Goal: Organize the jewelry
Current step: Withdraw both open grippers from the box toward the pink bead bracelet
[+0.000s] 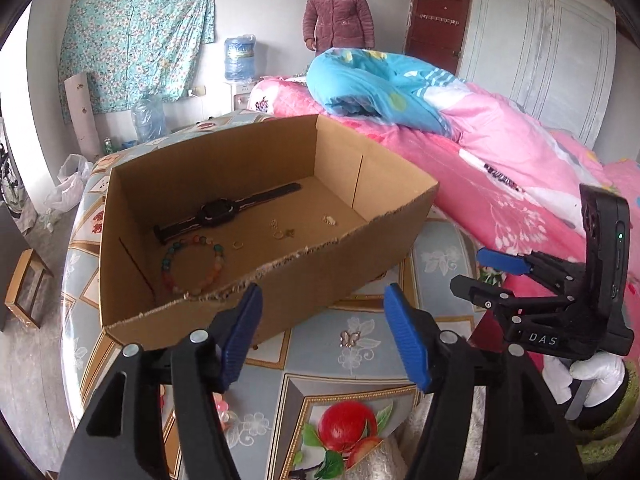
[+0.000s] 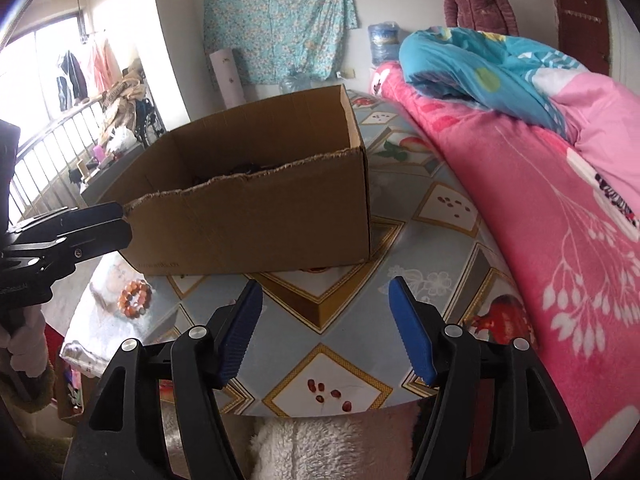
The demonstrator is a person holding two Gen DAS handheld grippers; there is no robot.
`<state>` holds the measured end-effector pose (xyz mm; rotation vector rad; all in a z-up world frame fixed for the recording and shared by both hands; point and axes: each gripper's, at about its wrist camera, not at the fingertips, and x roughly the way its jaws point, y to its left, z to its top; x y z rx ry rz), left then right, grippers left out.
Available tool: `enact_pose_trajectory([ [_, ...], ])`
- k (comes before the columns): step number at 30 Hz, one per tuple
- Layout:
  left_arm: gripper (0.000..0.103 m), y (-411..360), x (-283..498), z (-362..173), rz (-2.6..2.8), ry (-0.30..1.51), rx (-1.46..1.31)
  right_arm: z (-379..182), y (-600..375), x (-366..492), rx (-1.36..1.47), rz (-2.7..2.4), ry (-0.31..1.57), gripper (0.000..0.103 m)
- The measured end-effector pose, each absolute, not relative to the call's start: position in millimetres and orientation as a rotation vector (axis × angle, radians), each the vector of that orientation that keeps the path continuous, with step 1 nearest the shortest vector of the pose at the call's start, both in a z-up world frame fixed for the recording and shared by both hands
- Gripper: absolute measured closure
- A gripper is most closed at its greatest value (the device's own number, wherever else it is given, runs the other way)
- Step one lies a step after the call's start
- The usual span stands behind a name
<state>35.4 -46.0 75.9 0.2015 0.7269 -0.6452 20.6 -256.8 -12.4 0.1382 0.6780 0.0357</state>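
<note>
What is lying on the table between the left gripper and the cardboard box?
In the left wrist view, a small butterfly-shaped trinket lies on the patterned tablecloth between the open left gripper and the cardboard box. The rest of that stretch is bare.

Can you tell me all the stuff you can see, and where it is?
cardboard box: one, brown, open, on the table
watch: one, black, inside the box
bead bracelet: one, many colours, inside the box near the watch
small rings and bits: a few, gold, on the box floor
orange bead bracelet: one, on the table outside the box
butterfly clip: one, silvery, on the table
quilt: pink, on the bed
person: one, purple jacket, behind the bed
left gripper: blue pads, open, empty
right gripper: blue pads, open, empty
</note>
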Motion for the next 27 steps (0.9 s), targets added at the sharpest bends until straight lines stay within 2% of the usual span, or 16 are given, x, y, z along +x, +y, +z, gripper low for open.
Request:
enact_pose_trajectory([
  [7,0.039,-60.8,17.0,25.7,-0.640,0.859,0.282,-45.5,-246.0,16.4,0.055,-0.030,0.742,0.035],
  [15,0.039,-76.3,0.4,-8.1,-0.590,0.867,0.396,-79.6,-239.3,1.2,0.030,-0.107,0.690,0.034],
  [22,0.039,-77.2,1.5,-18.4,-0.579,0.879,0.395,-84.2,-232.2,-5.1,0.033,-0.091,0.628,0.017],
  [27,0.039,-83.4,-0.3,-21.9,-0.564,0.858,0.419,-84.2,-232.6,-2.6,0.035,-0.071,0.628,0.009],
])
